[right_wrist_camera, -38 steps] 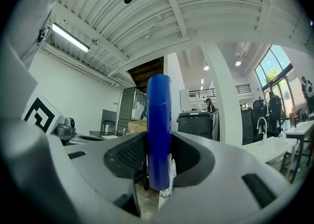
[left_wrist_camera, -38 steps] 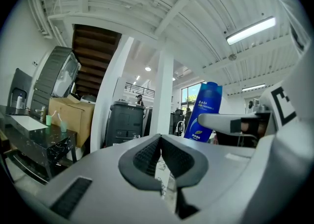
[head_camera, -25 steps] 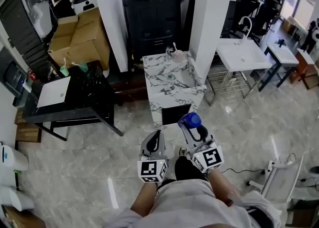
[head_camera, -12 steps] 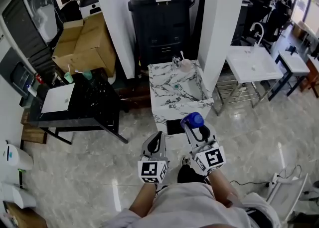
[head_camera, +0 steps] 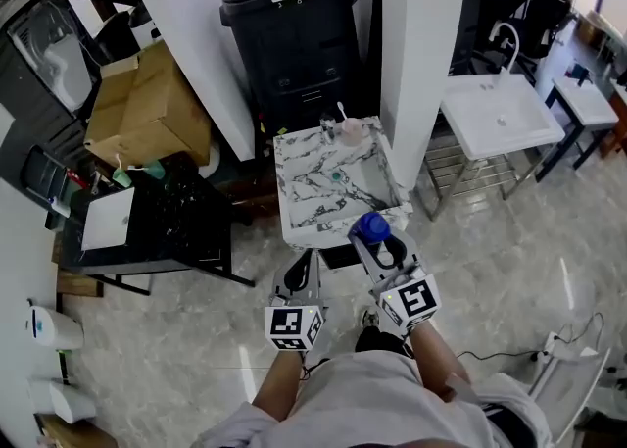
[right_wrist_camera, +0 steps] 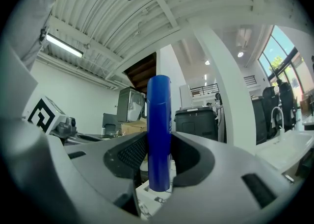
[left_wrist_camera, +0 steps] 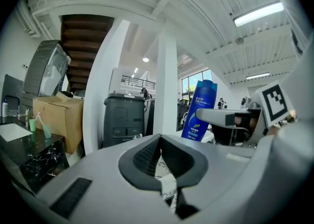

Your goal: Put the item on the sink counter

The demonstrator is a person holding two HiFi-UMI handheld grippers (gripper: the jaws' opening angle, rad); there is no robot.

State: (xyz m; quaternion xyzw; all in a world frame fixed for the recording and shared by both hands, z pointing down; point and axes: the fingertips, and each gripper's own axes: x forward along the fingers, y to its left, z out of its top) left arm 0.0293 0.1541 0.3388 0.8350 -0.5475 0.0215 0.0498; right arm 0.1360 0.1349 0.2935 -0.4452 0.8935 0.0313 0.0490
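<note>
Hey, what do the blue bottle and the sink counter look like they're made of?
The blue bottle: probably plastic, smooth, evenly coloured with a soft sheen. The sink counter: white with dark veining, polished-looking; marble or a marble-look stone, can't tell which.

Grey left claw [head_camera: 305, 260], grey right claw [head_camera: 372, 238], black-and-white marker cubes [head_camera: 290, 326], dark ribbed pads [right_wrist_camera: 132, 154], pale shirt [head_camera: 372, 399]

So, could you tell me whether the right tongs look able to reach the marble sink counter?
Probably yes: the right tongs, shut on the blue bottle, are at the near edge of the marble sink counter, with nothing between; the pink cup stands at its far end.
</note>
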